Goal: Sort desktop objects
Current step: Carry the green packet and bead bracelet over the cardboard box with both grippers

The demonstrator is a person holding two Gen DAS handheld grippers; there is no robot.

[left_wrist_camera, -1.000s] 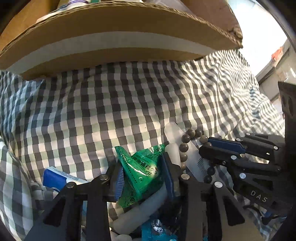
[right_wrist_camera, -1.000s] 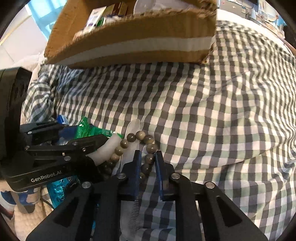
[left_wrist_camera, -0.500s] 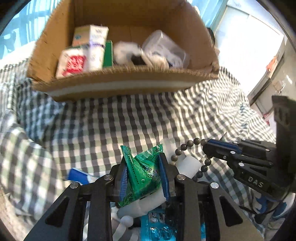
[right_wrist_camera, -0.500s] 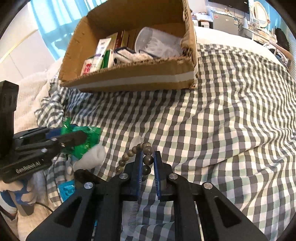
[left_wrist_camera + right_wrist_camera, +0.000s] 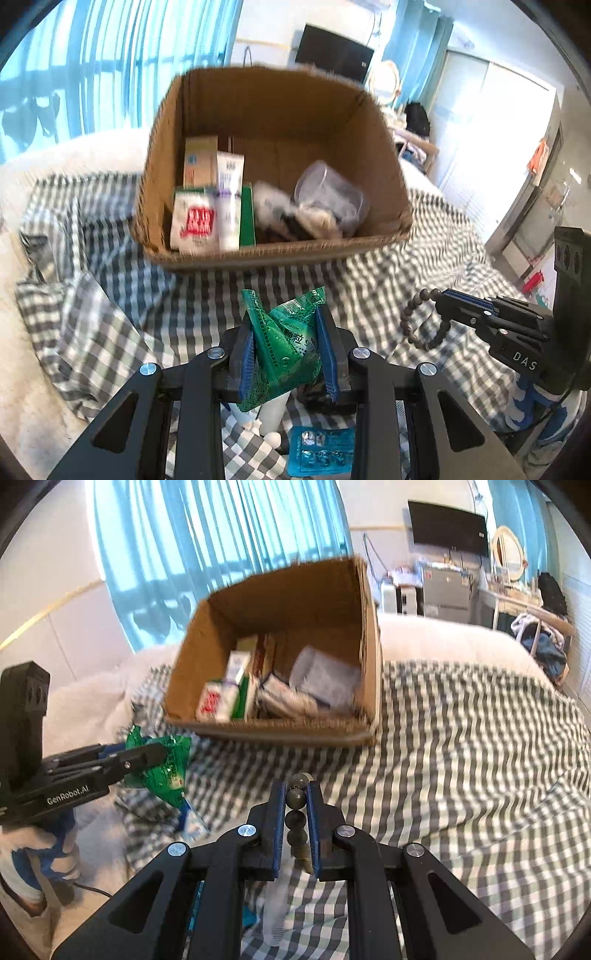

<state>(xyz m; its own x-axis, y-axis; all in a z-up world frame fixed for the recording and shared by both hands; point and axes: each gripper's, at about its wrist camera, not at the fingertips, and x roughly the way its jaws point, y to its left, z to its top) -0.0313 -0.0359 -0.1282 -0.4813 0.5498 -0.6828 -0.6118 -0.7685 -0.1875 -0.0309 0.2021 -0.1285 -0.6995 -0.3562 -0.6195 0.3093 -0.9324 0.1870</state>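
I am mid-carry toward the open brown cardboard box [image 5: 273, 254] on the checked bedspread [image 5: 461, 760]; next, release over it. It already holds cartons and a clear tub. My left fingers [image 5: 288, 354] pinch a crinkled green foil packet [image 5: 284, 343]; my right fingers [image 5: 297, 823] clamp a dark bead bracelet [image 5: 296, 805].
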